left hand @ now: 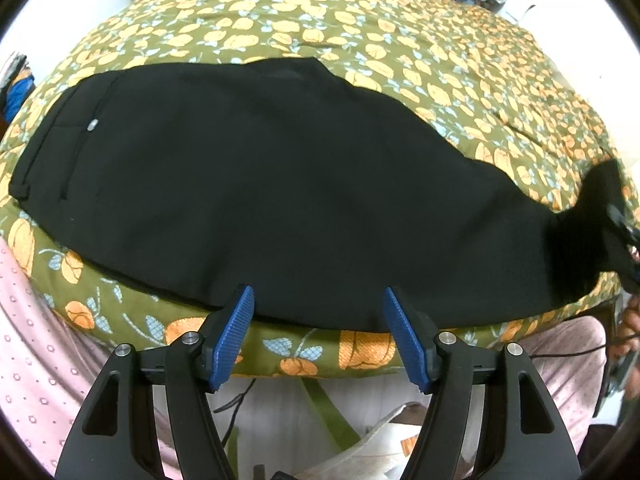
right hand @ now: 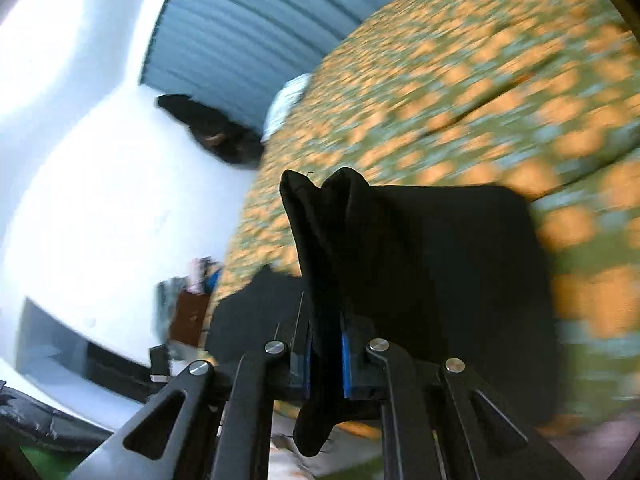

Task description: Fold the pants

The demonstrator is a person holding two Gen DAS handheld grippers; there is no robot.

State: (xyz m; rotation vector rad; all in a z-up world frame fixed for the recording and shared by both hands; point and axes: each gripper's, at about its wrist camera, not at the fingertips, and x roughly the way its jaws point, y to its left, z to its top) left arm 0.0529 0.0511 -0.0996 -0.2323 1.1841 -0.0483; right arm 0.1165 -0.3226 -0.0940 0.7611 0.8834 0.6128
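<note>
Black pants [left hand: 256, 184] lie flat across the floral bedspread [left hand: 360, 32]. Right gripper [right hand: 326, 354] — jaws clamped on the hem at 3 o'clock — lifts it for folding; left gripper [left hand: 318, 308], jaws apart, waits at 6 o'clock.

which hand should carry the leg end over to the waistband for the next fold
Right. The right gripper already has its jaws shut on the hem end of the black pants, lifted off the bedspread. The left gripper hangs open at the near edge, holding nothing.
</note>
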